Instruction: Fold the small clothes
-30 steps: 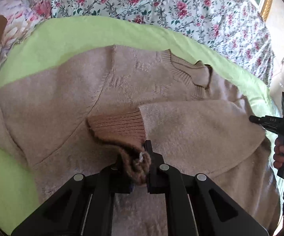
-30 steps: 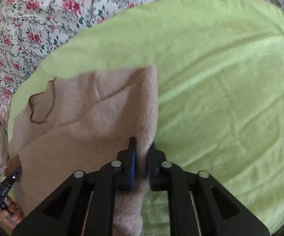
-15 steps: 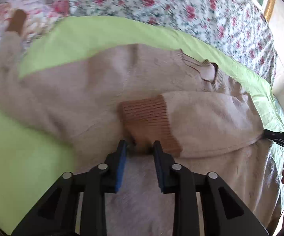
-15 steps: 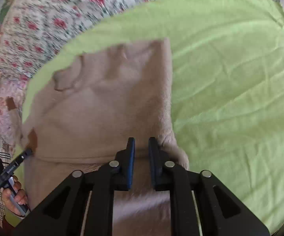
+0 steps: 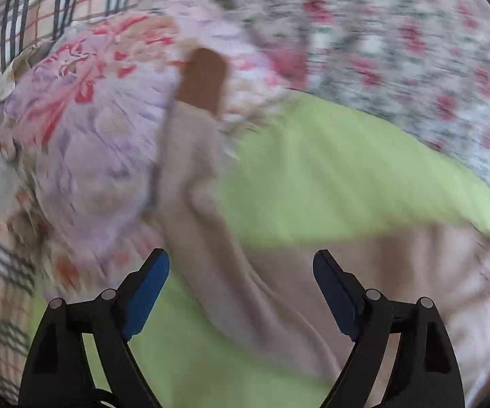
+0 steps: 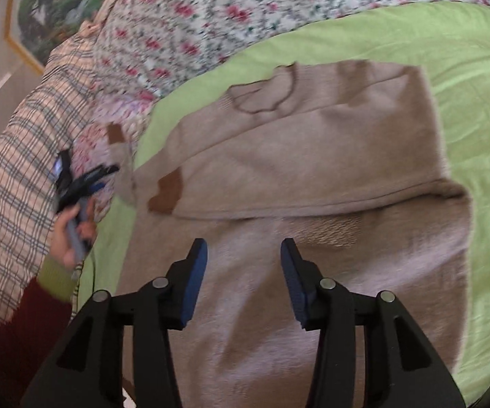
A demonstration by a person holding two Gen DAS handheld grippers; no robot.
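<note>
A beige knit sweater (image 6: 313,156) with brown cuffs lies on a green towel (image 6: 476,108). One sleeve is folded across its chest, with its brown cuff (image 6: 167,193) near the left side. The other sleeve (image 5: 190,176) stretches out over a pillow and ends in a brown cuff (image 5: 202,81). My left gripper (image 5: 241,268) is open and empty above that sleeve's base; it also shows in the right wrist view (image 6: 85,183). My right gripper (image 6: 243,255) is open and empty over the sweater's lower body.
A floral bedsheet (image 6: 211,17) covers the bed behind the towel. A pink floral pillow (image 5: 92,129) and a plaid blanket (image 6: 17,176) lie at the left. A framed picture (image 6: 48,10) hangs on the wall.
Both grippers have let go of the folded sleeve and opened. The left gripper has swung left towards the outstretched sleeve. The right gripper has pulled back over the sweater's body.
</note>
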